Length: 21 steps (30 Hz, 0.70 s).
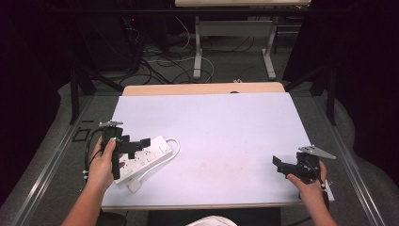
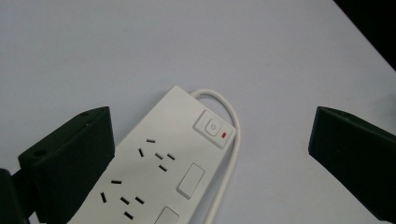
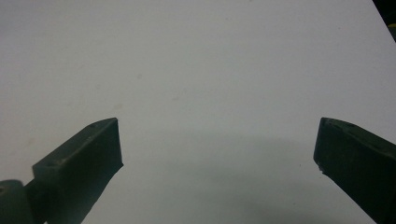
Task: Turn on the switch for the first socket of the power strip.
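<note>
A white power strip [image 1: 151, 151] lies slantwise on the white table top [image 1: 226, 122] near its front left corner. Its cord [image 1: 175, 143] loops back along its side. My left gripper [image 1: 136, 147] hovers just above the strip, open, jaws pointing right. In the left gripper view the strip [image 2: 159, 172] lies between the wide-apart jaws of the left gripper [image 2: 212, 128], touching neither pad, with its switch [image 2: 211, 127] and small red mark [image 2: 225, 136] at the far end. My right gripper [image 1: 281, 167] is held near the front right corner, open, over bare table [image 3: 210, 70].
A white plug or block [image 1: 135, 185] lies by the strip's near end at the table's front edge. Beyond the table's wooden far edge [image 1: 202, 88] stand another table's legs [image 1: 197, 52] and loose cables on the floor. Dark frame posts flank both sides.
</note>
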Each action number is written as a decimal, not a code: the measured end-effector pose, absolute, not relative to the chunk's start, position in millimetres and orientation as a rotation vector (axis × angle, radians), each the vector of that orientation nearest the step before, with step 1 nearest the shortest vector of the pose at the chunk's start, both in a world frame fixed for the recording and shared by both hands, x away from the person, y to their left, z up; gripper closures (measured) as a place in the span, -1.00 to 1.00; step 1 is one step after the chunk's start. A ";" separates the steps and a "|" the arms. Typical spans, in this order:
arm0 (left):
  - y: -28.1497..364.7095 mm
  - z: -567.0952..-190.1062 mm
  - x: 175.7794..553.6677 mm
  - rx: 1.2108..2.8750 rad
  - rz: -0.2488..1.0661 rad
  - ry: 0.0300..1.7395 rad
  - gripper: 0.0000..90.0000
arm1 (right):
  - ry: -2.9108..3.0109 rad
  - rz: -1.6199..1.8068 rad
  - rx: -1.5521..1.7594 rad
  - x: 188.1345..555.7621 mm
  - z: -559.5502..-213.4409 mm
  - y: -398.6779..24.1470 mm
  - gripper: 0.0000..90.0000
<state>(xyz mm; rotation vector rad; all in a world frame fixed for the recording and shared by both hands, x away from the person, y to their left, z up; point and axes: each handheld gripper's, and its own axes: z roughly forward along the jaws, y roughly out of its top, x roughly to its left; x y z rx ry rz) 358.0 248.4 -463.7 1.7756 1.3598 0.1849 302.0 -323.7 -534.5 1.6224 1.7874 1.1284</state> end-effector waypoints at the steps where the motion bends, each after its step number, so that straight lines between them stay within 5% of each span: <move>1: 249.4 -464.0 356.8 1.761 0.186 1.349 -1.00 | 1.793 1.125 1.608 302.2 -534.6 -324.7 -0.99; 21: 252.9 -492.2 335.8 1.759 0.334 1.286 -1.00 | 1.783 1.125 1.613 301.9 -534.3 -325.7 -0.99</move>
